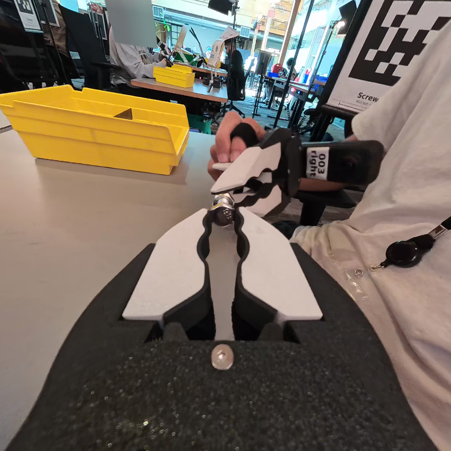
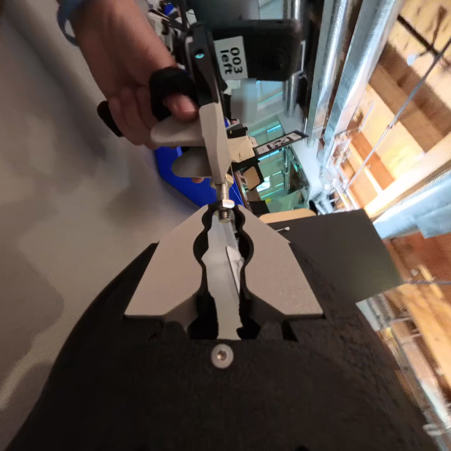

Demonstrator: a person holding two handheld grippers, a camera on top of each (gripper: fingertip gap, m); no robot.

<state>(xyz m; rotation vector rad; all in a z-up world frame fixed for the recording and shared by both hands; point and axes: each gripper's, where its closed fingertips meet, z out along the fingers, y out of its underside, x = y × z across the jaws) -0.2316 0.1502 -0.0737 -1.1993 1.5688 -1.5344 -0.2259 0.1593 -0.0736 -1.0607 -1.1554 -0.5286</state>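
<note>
While left gripper (image 1: 222, 214) clamps bolt (image 1: 223, 214) head, right gripper (image 2: 223, 210) pinches nut (image 2: 225, 203) partway along thread; shank between still exposed.

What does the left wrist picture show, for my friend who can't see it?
The left gripper pinches the dark round head of a silver metal bolt above a pale grey table, while the right gripper, held in a person's hand, closes on the bolt's other end. A yellow plastic bin sits behind, to the left.
</note>
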